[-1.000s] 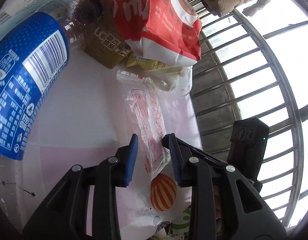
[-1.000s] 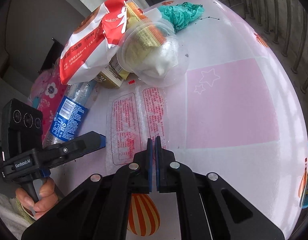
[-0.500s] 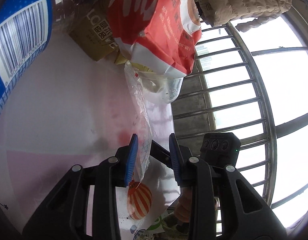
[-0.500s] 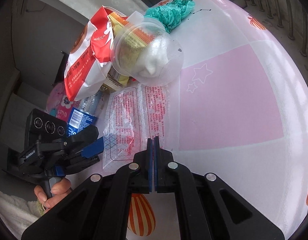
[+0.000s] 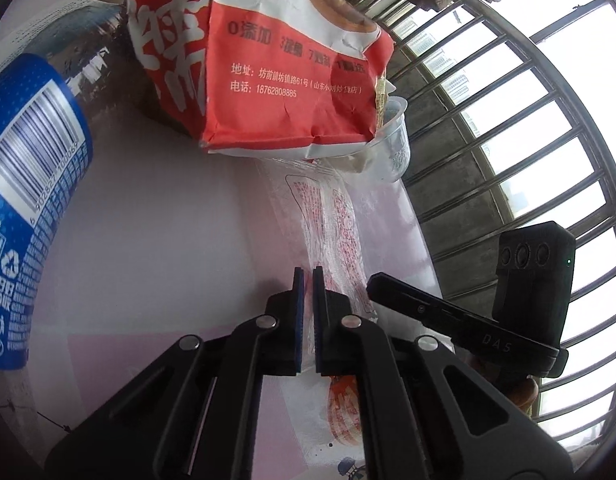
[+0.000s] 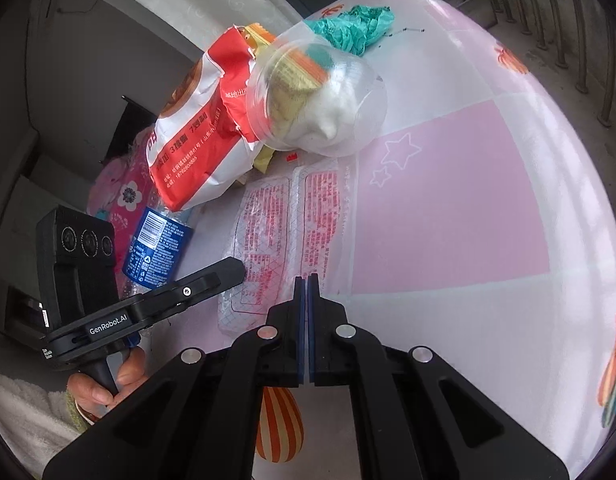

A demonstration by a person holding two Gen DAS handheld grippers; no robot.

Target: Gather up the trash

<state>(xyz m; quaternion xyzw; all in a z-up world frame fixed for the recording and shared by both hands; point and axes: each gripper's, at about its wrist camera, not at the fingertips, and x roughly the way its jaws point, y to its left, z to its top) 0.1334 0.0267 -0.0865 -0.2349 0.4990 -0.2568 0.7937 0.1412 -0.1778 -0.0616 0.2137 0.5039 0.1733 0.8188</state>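
Left gripper (image 5: 306, 280) jaws, spread wide around the wrapper (image 5: 335, 232) half a second back, are now sitting nearly closed, pinching the near edge of that clear, red-printed film; wrapper is now lying flatter and stretching away toward the pile instead of standing on edge; right gripper (image 6: 306, 286) is still clamping the wrapper's near end, jaws together with only a sliver between the blue pads; in the right view the wrapper (image 6: 292, 232) is showing as two joined clear panels lying on the pink-and-white tablecloth (image 6: 447, 208), its near left corner lying beneath the left gripper's finger (image 6: 212, 276); far end is reaching up close to the plastic cup (image 6: 319, 104), which is lying on its side with scraps inside, leaning against the red bag (image 6: 196, 148); teal paper wad (image 6: 351, 28) is sitting behind the cup; blue-label bottle (image 6: 156, 248) is lying left of the wrapper, partly under the red bag; in the left view the red bag (image 5: 268, 64) is looming over the wrapper's far end, bottle (image 5: 28, 200) at the left edge, cup (image 5: 391, 148) poking out at the bag's right; window bars (image 5: 507, 140) are filling the right side; a hand (image 6: 104, 384) is gripping the left gripper's handle.
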